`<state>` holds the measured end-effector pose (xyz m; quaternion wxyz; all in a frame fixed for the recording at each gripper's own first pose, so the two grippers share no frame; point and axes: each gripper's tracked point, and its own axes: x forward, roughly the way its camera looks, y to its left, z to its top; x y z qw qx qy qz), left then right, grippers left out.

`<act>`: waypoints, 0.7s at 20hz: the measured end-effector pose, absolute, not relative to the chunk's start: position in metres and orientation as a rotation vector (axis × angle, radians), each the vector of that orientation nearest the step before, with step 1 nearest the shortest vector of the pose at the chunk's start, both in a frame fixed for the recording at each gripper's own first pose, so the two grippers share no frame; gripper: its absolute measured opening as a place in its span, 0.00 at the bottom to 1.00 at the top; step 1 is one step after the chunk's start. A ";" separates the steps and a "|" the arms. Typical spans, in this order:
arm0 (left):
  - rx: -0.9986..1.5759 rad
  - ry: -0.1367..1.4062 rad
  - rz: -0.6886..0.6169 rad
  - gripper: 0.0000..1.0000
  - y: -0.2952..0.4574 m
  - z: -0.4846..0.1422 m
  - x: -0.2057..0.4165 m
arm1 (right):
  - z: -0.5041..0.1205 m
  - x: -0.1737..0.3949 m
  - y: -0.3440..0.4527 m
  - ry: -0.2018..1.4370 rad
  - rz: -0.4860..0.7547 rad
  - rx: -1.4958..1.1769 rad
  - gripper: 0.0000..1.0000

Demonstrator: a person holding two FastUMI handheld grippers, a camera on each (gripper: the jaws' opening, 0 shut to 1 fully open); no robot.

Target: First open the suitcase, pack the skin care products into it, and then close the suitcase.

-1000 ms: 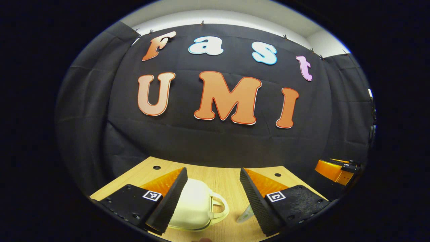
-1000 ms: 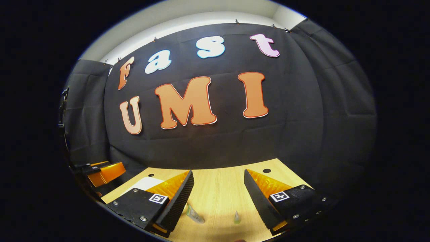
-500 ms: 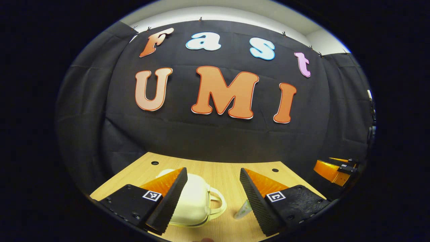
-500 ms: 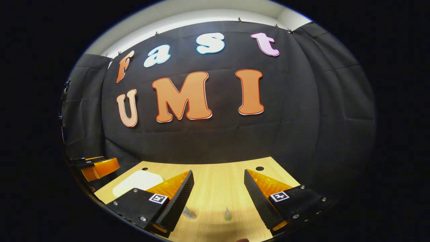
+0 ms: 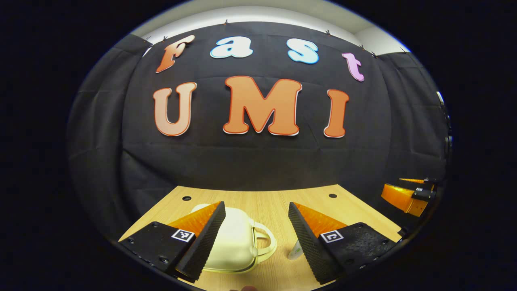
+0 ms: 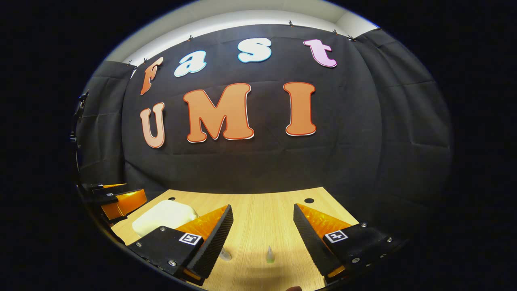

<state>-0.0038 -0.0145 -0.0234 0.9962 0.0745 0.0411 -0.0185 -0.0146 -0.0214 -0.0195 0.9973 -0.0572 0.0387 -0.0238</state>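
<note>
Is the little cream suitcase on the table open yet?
No, in the left gripper view the suitcase lies shut on the table, handle toward the tube, and the left gripper is open above it.

Colours shown: a cream-white suitcase (image 5: 234,242) with a matching handle at its 3 o'clock side; a pale wood-grain table (image 6: 262,218) with dark round holes; a pale green tube (image 6: 270,255); black-and-white square markers on both grippers.
</note>
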 end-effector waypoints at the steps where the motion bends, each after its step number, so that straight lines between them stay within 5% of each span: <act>1: 0.173 0.090 -0.045 0.97 -0.016 -0.027 -0.002 | -0.021 -0.015 -0.023 0.083 -0.050 -0.115 0.95; 7: 0.526 0.142 -0.067 0.98 -0.014 -0.080 0.019 | -0.041 -0.018 -0.037 0.141 -0.076 -0.089 0.95; 14: 0.915 0.425 -0.185 0.99 -0.002 -0.194 0.034 | -0.060 -0.025 -0.073 0.190 -0.153 -0.064 0.95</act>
